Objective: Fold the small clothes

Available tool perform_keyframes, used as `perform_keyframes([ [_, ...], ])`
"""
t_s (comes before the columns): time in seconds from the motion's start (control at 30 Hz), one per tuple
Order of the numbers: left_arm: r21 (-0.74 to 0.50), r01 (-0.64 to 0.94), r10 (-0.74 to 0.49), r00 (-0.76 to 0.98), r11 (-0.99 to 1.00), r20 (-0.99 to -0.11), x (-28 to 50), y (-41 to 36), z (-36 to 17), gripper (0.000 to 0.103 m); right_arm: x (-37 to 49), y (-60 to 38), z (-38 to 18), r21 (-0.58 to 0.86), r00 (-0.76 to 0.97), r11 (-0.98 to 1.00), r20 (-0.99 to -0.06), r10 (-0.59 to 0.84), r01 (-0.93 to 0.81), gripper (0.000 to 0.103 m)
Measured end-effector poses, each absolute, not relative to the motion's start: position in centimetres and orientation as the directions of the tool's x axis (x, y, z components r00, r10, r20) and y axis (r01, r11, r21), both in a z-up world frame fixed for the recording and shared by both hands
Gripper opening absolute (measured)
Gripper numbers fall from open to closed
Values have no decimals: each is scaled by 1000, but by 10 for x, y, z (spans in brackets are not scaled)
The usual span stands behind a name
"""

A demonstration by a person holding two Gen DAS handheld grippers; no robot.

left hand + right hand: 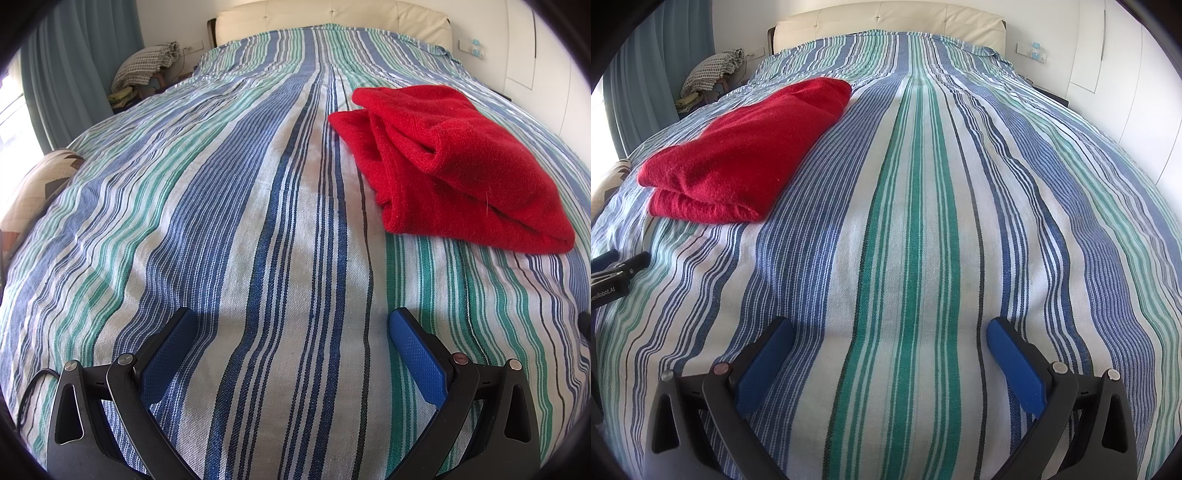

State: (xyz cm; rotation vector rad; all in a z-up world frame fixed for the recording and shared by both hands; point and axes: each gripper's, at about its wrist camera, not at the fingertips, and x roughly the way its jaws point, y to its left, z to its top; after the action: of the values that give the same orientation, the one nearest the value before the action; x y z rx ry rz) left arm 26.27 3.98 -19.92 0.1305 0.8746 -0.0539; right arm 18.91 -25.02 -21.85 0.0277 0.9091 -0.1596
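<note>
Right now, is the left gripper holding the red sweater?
No, the left gripper is open over bare bedspread, and the folded red sweater lies apart, ahead to its right.

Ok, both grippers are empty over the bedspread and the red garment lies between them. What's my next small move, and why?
Probably ease the left gripper forward and to its right, toward the near edge of the red garment. Both it and the right gripper are open and hold nothing. The garment looks loosely doubled over on the striped bedspread, with uneven layers at that edge, so the fold may need tidying.
</note>
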Motion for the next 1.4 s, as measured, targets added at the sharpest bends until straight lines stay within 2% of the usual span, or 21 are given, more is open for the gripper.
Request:
perform_keyframes([
  [1.4,94,99,8,643,991,-766,262,38,-199,103,186,-262,-218,5,616,990,-783,-83,139,103],
])
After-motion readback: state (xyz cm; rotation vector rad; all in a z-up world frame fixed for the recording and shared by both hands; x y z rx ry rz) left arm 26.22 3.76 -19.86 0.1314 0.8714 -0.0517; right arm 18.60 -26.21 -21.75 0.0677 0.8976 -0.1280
